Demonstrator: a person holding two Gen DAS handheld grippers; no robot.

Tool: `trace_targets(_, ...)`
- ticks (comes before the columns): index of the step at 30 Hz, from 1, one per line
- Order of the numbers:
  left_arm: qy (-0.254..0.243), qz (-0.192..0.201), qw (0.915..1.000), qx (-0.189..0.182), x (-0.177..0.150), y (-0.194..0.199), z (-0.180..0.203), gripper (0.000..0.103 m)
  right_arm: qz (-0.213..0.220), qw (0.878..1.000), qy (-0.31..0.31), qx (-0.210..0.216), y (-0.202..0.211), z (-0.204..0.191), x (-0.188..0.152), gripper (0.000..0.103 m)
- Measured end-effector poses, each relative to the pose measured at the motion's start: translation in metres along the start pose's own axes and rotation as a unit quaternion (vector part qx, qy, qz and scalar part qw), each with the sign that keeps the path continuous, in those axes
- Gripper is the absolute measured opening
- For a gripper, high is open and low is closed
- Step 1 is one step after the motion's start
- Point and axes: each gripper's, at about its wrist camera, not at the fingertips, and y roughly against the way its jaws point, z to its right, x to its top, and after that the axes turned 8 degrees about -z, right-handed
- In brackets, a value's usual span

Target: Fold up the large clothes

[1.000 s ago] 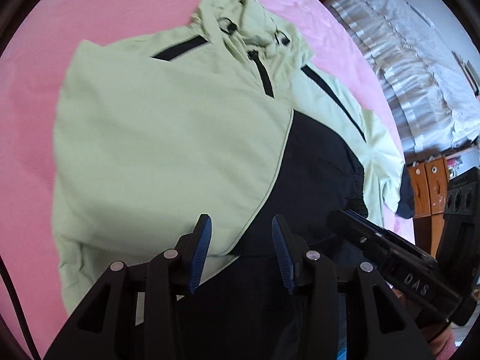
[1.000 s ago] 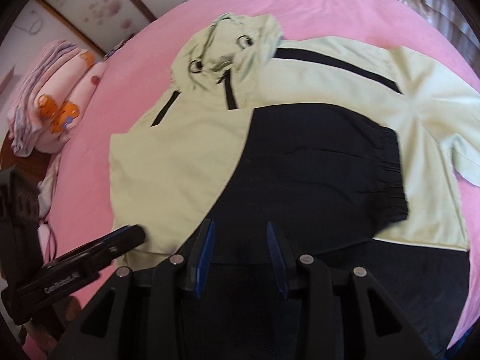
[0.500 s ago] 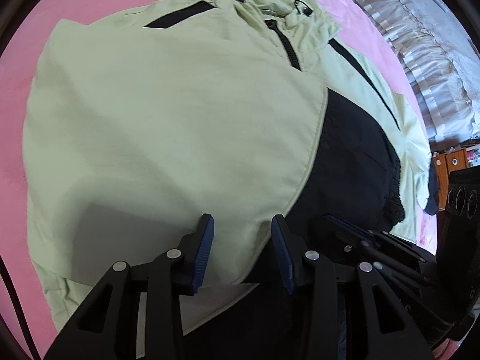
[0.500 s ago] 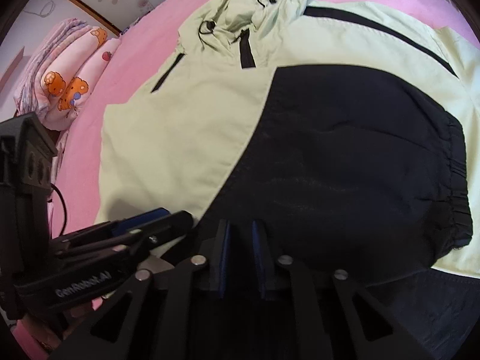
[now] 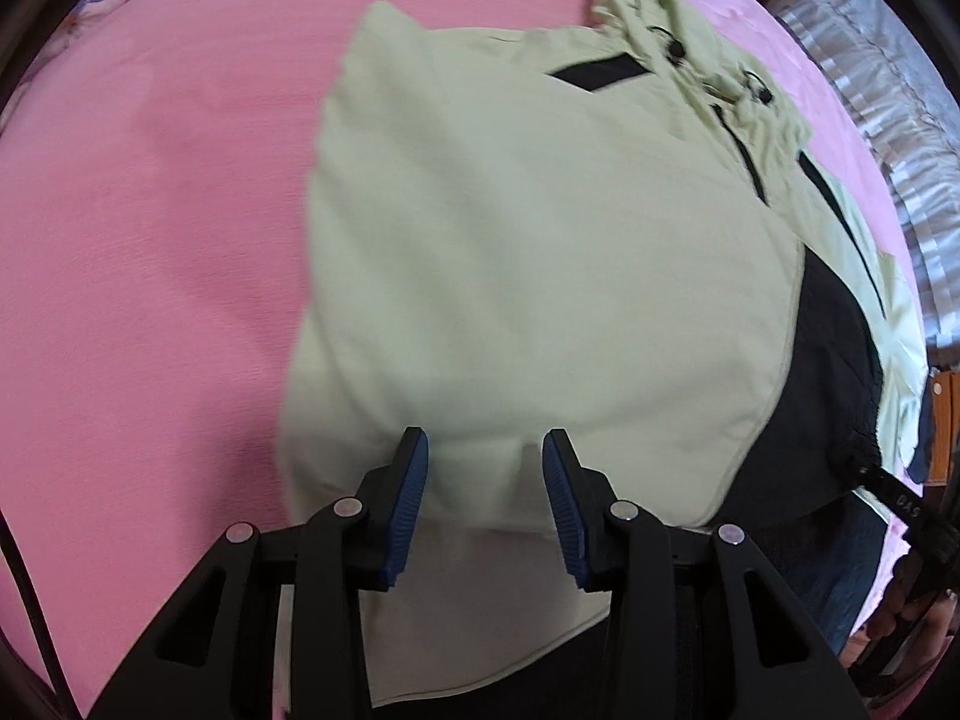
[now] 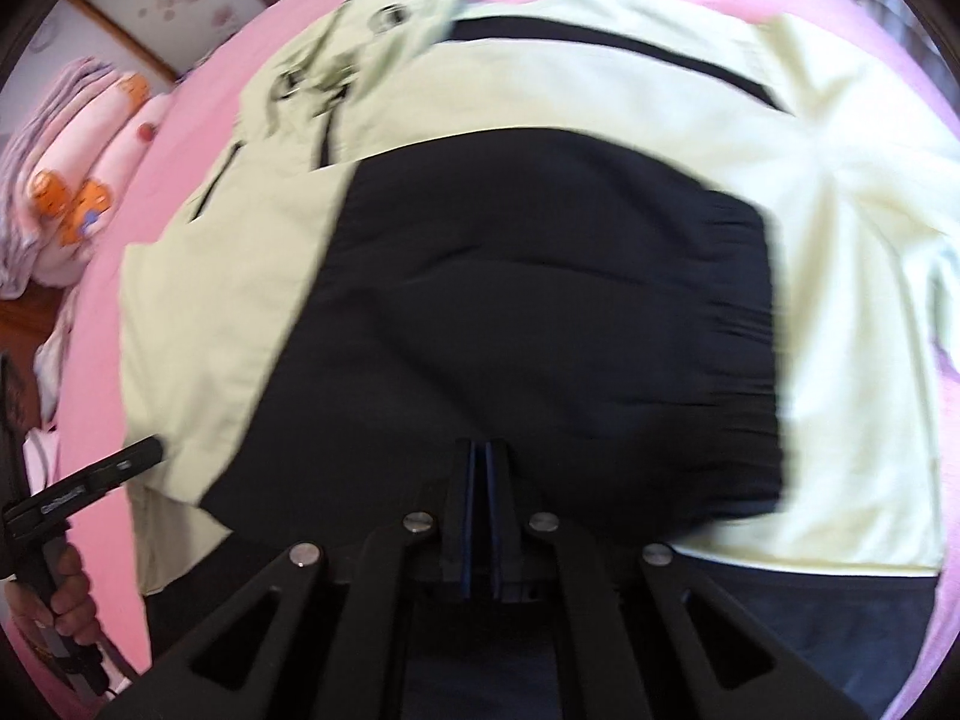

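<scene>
My left gripper (image 5: 485, 450) is hanging with jaws parted over the pale green near edge of the jacket (image 5: 540, 300), gripping nothing. My right gripper (image 6: 480, 450) is clenched tight at the black panel's (image 6: 540, 312) near edge; I cannot tell whether cloth is caught between the pads. The jacket is lying spread ahead of both jaws on a pink bedspread (image 5: 150, 270), folded bedding (image 6: 72, 180) lying far to the left.

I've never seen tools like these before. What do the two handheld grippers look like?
Both are black plastic. The left gripper has two angular fingers lined with ribbed blue pads, silver rivets at the joints and a thin black cable alongside. The right gripper is built the same. Each body carries small white lettering, too blurred to read fully.
</scene>
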Motion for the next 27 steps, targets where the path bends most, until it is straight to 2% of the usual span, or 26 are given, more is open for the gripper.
trace_targets(3,0.024,0.001,0.9996,0.014,-0.001,0.001,-0.023,0.04,0.009,0.999,-0.03,-0.022,0.008,0.025,-0.003,0.001)
trace_targets(6,0.051,-0.002,0.998,0.037,-0.003,-0.004,-0.043,0.04,0.015,0.998,-0.057,-0.016,0.011,0.043,-0.006,0.001)
trace_targets(10,0.091,0.002,0.9959,0.007,-0.003,-0.007,-0.062,0.04,0.019,0.997,-0.069,-0.012,0.011,0.05,-0.006,0.001)
trace_targets(15,0.082,0.005,0.9961,0.032,0.0,-0.004,-0.058,0.04,0.017,0.998,-0.052,-0.039,0.008,0.04,-0.005,0.001)
trace_targets(18,0.059,0.03,0.9969,0.041,0.003,0.018,-0.043,0.04,0.016,0.998,-0.052,-0.04,0.016,0.033,0.0,0.002)
trace_targets(23,-0.001,0.047,0.9989,-0.003,0.021,0.041,-0.014,0.04,0.043,0.998,-0.032,-0.021,0.035,0.008,0.012,0.002)
trace_targets(27,-0.044,0.051,0.9971,-0.034,0.053,0.042,0.025,0.04,0.065,0.998,-0.004,0.009,0.038,-0.023,0.033,0.002)
